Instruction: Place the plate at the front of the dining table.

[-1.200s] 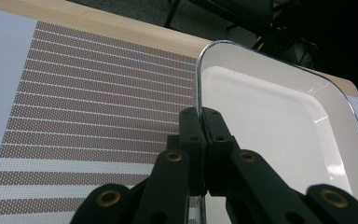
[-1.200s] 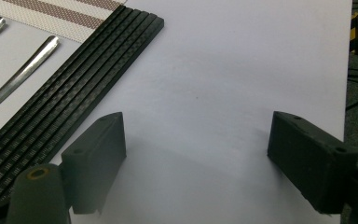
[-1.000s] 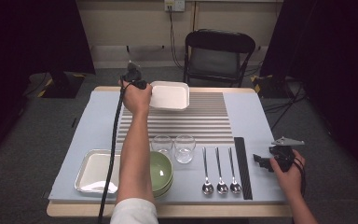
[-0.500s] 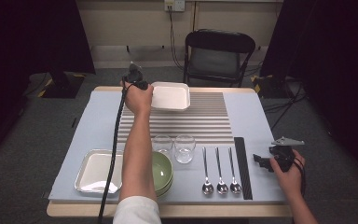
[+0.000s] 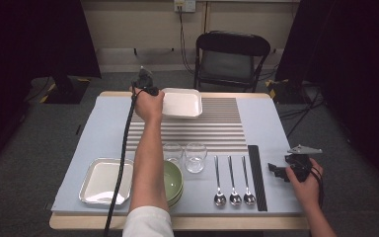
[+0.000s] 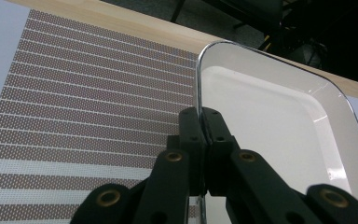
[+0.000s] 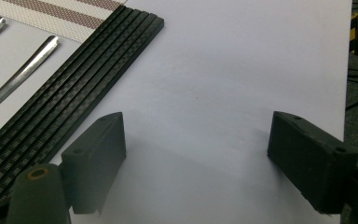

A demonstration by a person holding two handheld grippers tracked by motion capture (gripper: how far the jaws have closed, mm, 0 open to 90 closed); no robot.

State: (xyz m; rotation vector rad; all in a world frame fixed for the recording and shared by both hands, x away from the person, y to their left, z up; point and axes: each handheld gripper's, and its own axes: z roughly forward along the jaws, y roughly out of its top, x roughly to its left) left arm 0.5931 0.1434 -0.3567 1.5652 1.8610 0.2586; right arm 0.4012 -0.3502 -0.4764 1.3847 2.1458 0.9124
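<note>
At the far edge of the bench [image 5: 103, 128], over the striped woven placemat [image 5: 217, 133], the left gripper [image 6: 200, 122] pinches the rim of the white square melamine plate [image 5: 182, 102], a thin-edge hold that probably suits sliding or lifting it. The right gripper [image 7: 196, 140] rests wide apart beside the black ribbed strip [image 7: 79, 93], holding nothing.

The left gripper [image 6: 200, 122] — clamped on the rim of the white plate [image 5: 181, 102] — sits a touch farther toward the table's far edge than a second ago. The plate shifts with it, only slightly.
</note>
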